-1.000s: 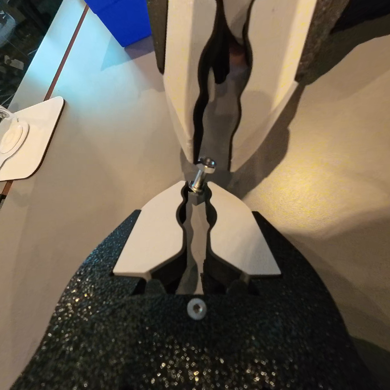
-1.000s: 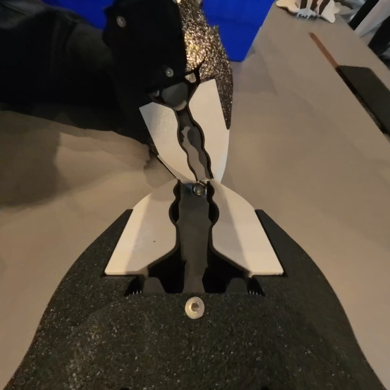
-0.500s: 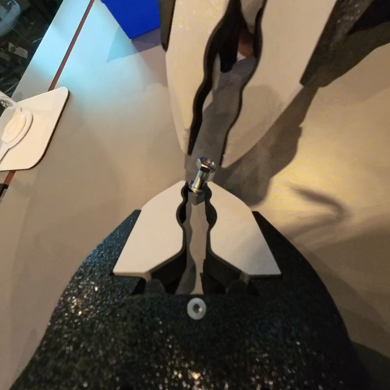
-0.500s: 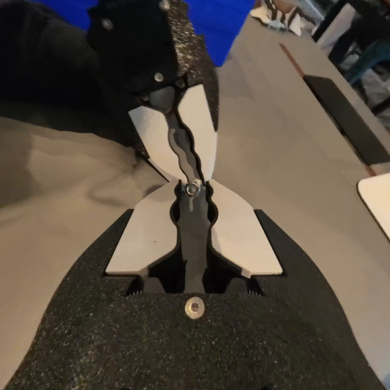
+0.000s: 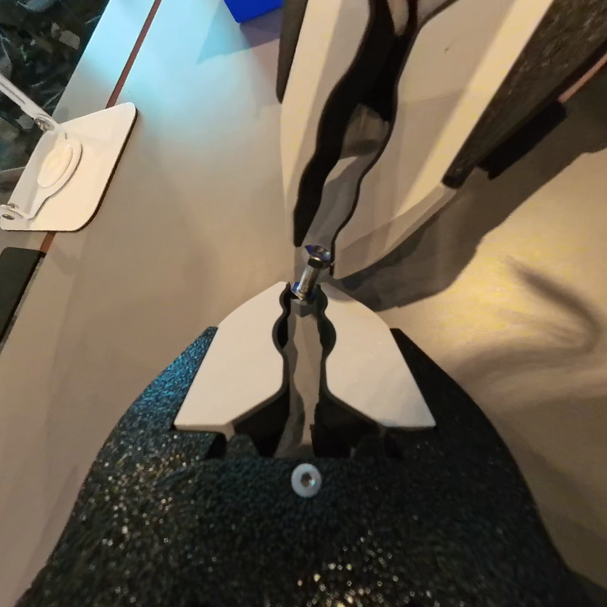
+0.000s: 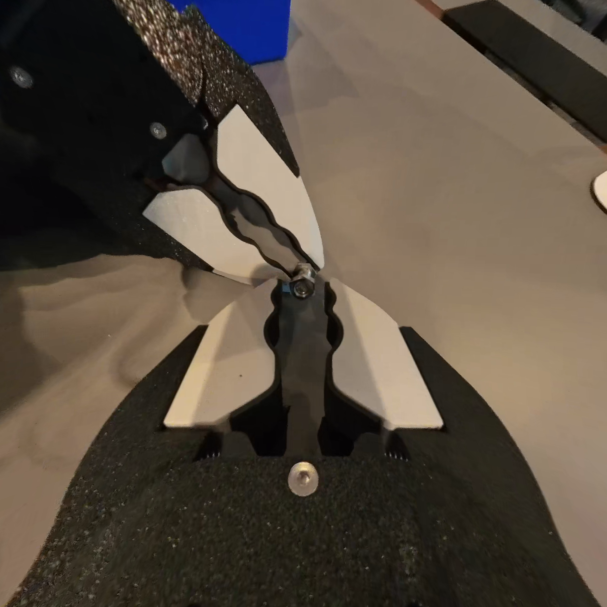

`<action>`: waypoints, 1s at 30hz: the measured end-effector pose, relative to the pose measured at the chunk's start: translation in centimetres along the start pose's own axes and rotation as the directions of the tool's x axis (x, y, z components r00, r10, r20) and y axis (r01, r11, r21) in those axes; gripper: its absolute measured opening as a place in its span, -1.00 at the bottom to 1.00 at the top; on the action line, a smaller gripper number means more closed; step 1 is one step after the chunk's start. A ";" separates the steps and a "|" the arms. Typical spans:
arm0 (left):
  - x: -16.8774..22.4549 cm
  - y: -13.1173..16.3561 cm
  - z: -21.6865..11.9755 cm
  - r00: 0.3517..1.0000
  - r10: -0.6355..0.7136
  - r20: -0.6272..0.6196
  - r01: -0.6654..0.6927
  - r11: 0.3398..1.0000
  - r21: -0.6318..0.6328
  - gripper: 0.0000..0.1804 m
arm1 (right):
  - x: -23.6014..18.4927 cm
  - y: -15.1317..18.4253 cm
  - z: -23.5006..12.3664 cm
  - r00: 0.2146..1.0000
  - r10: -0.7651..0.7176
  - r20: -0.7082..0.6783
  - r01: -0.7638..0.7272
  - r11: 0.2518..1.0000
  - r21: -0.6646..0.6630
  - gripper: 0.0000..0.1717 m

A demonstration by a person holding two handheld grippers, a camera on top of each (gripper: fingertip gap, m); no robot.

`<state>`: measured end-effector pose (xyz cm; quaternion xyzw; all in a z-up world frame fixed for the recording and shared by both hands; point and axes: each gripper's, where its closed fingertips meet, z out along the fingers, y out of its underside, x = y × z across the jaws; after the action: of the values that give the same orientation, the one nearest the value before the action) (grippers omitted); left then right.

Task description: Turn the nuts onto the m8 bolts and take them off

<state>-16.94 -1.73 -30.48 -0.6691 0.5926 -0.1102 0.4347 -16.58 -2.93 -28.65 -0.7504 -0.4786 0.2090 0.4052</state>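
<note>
The left gripper [image 5: 303, 292] was clamped on the nut [image 5: 297, 289], its fingertips pressing the nut's flats at the very ends of the fingers. The bolt [image 5: 310, 272] stood out of the nut, tilted slightly right, its threads mostly bare. The right gripper [image 6: 300, 289] was spread around the bolt head [image 6: 302, 288]; a gap showed between the head and the fingers, so it gripped nothing, and the left view bore this out, with the head [image 5: 317, 253] sitting just at those far fingertips.

The main risk, as I judged it, was the bolt's weak seating. With only a few threads apparently engaged and the shank leaning, a re-grip that landed off-centre could have pushed the bolt sideways and cross-threaded or jammed it. If the right gripper had closed on the head's rounded edge rather than squarely, the head could have slipped out during the turn.

A second risk lay with the nut: it was held at the extreme tips, so torque from turning could have rolled it between the fingers or popped it free, dropping both parts onto the table [image 5: 164, 230] below. Both were held above it, away from the white plate [image 5: 72, 170] at the left and the blue box [image 6: 249, 29] on the far side.
</note>
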 end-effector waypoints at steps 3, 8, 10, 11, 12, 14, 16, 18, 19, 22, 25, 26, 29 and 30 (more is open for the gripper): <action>0.1 0.0 0.0 1.000 0.014 0.001 -0.014 1.000 0.001 -0.85 | -0.1 0.4 0.1 1.000 -0.029 0.006 0.029 0.999 -0.023 -0.83; 0.5 -0.2 -0.1 0.999 0.042 -0.015 -0.042 0.999 0.011 -0.85 | 0.0 0.8 -0.2 0.971 -0.239 0.002 0.239 0.970 -0.035 -0.84; 0.7 -0.2 -0.1 0.998 0.056 -0.027 -0.055 0.998 0.015 -0.85 | -0.1 0.9 -0.3 0.932 -0.363 -0.003 0.363 0.931 -0.026 -0.84; 0.8 -0.3 -0.2 0.998 0.058 -0.031 -0.057 0.998 0.021 -0.85 | -0.1 1.0 -0.4 0.904 -0.426 -0.015 0.426 0.904 -0.027 -0.84; 0.9 -0.3 -0.2 0.998 0.057 -0.038 -0.056 0.998 0.024 -0.85 | -0.2 1.0 -0.4 0.878 -0.478 -0.022 0.477 0.878 -0.023 -0.84; 1.1 -0.4 -0.2 0.997 0.055 -0.052 -0.054 0.998 0.034 -0.85 | -0.1 1.0 -0.6 0.806 -0.590 -0.046 0.590 0.807 -0.022 -0.83; 1.2 -0.5 -0.2 0.996 0.052 -0.068 -0.050 0.998 0.040 -0.85 | -0.3 1.0 -0.7 0.733 -0.677 -0.064 0.678 0.735 -0.017 -0.84; 1.4 -0.6 -0.3 0.996 0.047 -0.082 -0.043 0.998 0.049 -0.85 | -0.3 1.1 -0.8 0.655 -0.750 -0.086 0.752 0.659 -0.018 -0.84; 1.4 -0.6 -0.3 0.995 0.043 -0.086 -0.039 0.998 0.053 -0.85 | -0.3 1.1 -0.8 0.629 -0.772 -0.096 0.774 0.633 -0.022 -0.84; 1.4 -0.6 -0.3 0.995 0.041 -0.089 -0.036 0.998 0.054 -0.85 | -0.3 1.1 -0.8 0.603 -0.791 -0.103 0.794 0.608 -0.021 -0.84; 1.4 -0.6 -0.3 0.995 0.033 -0.089 -0.028 0.998 0.055 -0.85 | -0.3 1.1 -0.8 0.615 -0.781 -0.110 0.785 0.619 -0.012 -0.84; 1.3 -0.6 -0.3 0.996 0.031 -0.087 -0.026 0.998 0.054 -0.85 | -0.1 1.0 -0.7 0.642 -0.757 -0.119 0.762 0.647 -0.008 -0.83; 0.9 -0.4 -0.3 0.998 0.032 -0.055 -0.030 0.999 0.041 -0.85 | 0.6 0.6 -0.8 0.789 -0.602 -0.123 0.608 0.794 0.013 -0.72; 0.7 -0.3 -0.3 0.999 0.039 -0.035 -0.038 0.999 0.029 -0.85 | 0.7 0.5 -0.9 0.850 -0.518 -0.102 0.522 0.853 0.022 -0.68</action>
<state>-16.68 -2.50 -30.34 -0.6494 0.6112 -0.1220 0.4356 -15.35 -2.75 -28.45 -0.5918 -0.6390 0.0682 0.4865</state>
